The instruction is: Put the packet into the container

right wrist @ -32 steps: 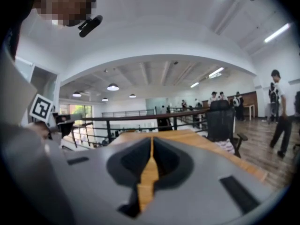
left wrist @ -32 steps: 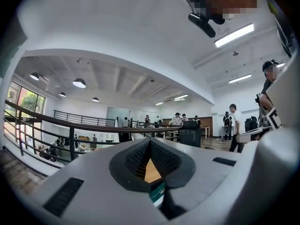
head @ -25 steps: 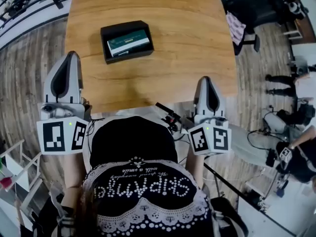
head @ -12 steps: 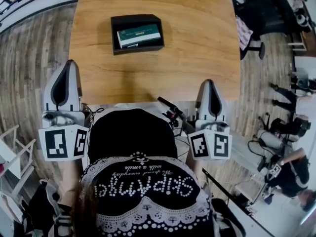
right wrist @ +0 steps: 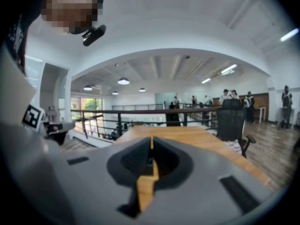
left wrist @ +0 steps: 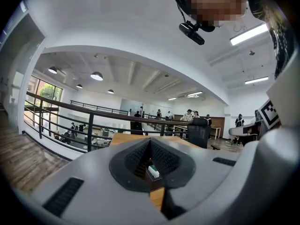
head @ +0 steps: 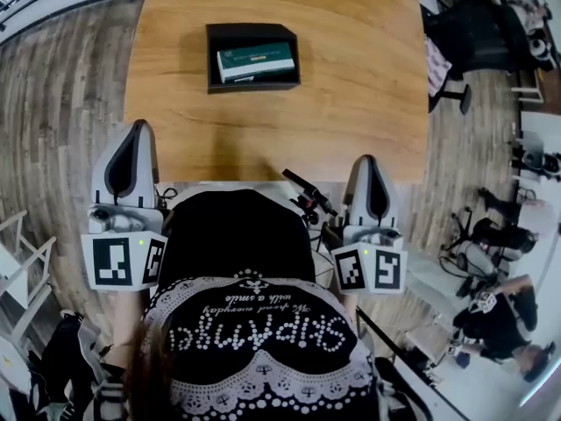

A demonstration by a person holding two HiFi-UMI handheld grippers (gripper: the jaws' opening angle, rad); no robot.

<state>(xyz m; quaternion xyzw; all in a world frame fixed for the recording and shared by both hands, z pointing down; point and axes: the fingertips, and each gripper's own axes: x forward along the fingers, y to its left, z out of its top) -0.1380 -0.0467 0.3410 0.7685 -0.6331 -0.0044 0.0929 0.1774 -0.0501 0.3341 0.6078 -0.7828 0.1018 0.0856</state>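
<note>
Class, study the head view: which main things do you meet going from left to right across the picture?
left tool → black container → right tool → black office chair

Table: you face 1 light-brown wooden top (head: 351,77), its grain running away from you and its near corners rounded.
Near edge: it runs across your view just ahead of your body.
On the table: 1 black container (head: 254,86) rests flat on the wood.
Container place: you see it in the left half of the top, nearer the left edge than the right, well apart from the near edge.
Container build: rectangular, open on top, with low dark walls, long side across your view.
Floor: grey wood planks (head: 61,86) show on both sides of the table.
</note>
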